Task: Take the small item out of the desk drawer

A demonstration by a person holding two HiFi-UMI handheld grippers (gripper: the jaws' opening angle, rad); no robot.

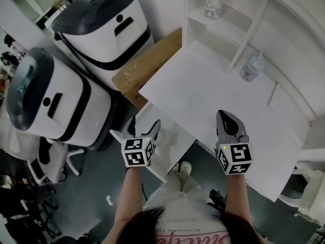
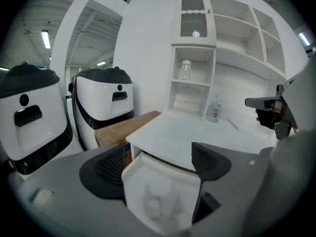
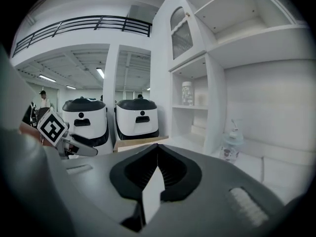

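Hanging over the open drawer (image 2: 163,201), left gripper (image 2: 158,163) fingers (image 2: 106,171) gape wide, empty; right gripper (image 3: 157,171) fingers (image 3: 134,174) are closed together.

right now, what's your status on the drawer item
Left hand-held gripper open over the open drawer. Right hand-held gripper shut above the desk. Pale blurred item lies in drawer. Nothing blocks it.

White desk (image 1: 218,100) in view: one small clear bottle (image 1: 252,67) stands on its top at the back, just beside the shelf upright. A jar (image 1: 214,2) sits on the shelf (image 1: 228,20) above. The desk's drawer (image 2: 132,174) is open, with a pale, blurred item (image 2: 154,207) lying inside.
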